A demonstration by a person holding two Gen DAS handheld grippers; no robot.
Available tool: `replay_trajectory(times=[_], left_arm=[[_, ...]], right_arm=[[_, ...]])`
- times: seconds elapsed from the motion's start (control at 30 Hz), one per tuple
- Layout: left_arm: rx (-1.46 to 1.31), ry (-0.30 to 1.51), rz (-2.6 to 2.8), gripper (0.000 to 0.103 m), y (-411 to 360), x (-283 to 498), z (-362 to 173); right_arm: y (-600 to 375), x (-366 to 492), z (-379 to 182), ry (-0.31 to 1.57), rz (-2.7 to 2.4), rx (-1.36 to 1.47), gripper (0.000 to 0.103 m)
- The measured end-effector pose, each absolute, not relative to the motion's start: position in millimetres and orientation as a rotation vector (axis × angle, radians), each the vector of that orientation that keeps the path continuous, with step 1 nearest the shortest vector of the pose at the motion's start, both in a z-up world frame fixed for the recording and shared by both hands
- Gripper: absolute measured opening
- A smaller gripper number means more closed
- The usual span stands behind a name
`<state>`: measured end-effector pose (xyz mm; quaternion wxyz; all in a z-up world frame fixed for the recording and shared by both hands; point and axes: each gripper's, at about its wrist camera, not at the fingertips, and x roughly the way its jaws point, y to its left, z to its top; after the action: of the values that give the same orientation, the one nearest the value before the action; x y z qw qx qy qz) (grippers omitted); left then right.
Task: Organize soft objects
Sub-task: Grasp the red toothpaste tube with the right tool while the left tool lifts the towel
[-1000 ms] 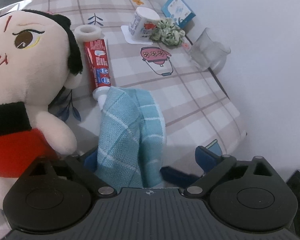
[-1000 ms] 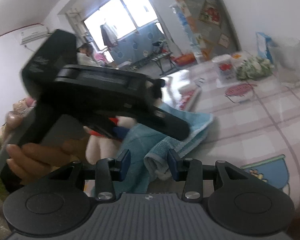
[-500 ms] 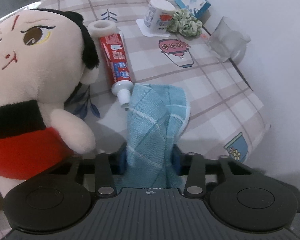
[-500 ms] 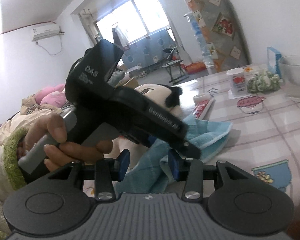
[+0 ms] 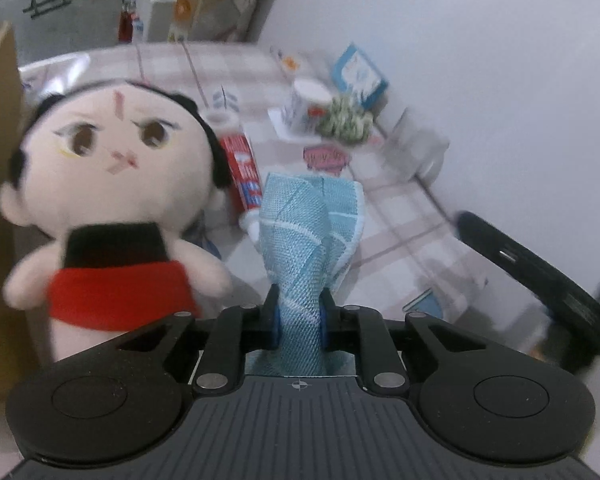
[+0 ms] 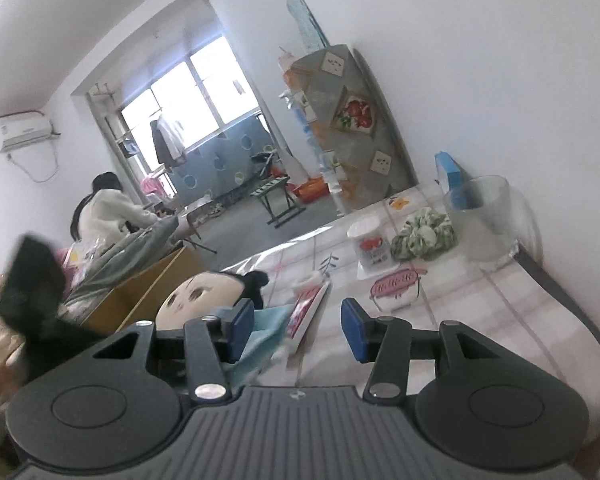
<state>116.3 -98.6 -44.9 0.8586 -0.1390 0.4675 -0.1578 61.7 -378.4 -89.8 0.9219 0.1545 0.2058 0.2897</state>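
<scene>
A light blue checked towel point(image 5: 308, 216) hangs bunched and lifted off the table, with my left gripper point(image 5: 298, 304) shut on its lower end. Left of it stands a plush doll point(image 5: 112, 184) in a red and black outfit. A green scrunchie point(image 5: 344, 122) lies far back by the wall. In the right wrist view, my right gripper point(image 6: 298, 320) stands open above the table with nothing between its fingers. Beyond its left finger show the doll point(image 6: 196, 296) and a corner of the towel point(image 6: 268, 324); the scrunchie point(image 6: 424, 236) lies further back.
A red toothpaste tube point(image 5: 244, 168) and a tape roll point(image 5: 220, 118) lie behind the towel. A white cup point(image 5: 306, 104), a blue box point(image 5: 358, 74) and a clear glass point(image 6: 480, 220) line the wall. A cardboard box point(image 6: 148, 284) stands left of the table; a person sits far off.
My left gripper closed on the towel and raised it off the table. My right gripper rose and tilted upward, and the left gripper no longer fills its view.
</scene>
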Motion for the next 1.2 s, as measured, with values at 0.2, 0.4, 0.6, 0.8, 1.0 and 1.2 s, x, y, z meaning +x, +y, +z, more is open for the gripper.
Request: replay_trajectory(times=[0.2,0.4,0.6,0.8,1.0,1.2], left_arm=[[-0.334,0.889,-0.246,0.015,-58,99,-26],[-0.386,0.808,-0.183,0.015,-26,92,-19],[-0.41,0.788,-0.135,0.015,-9,91,-16],[-0.423,0.776,-0.123,0.015,-5,87,-15],[-0.427,0.759,-0.133,0.015,-3,77,-11],[-0.444,0.721,-0.14,0.015,3,59,0]], right_arm=[[-353,125,-85,0.482,0.607,0.325,0.072],[-296,191,-109,0.633,0.641,0.244,0.072],[-240,232,-141,0.744,0.619,0.099,0.068],[-217,236,-146,0.739,0.595,-0.021,0.06],[-240,216,-144,0.788,0.553,0.045,0.06],[-299,194,-148,0.845,0.527,0.337,0.059]])
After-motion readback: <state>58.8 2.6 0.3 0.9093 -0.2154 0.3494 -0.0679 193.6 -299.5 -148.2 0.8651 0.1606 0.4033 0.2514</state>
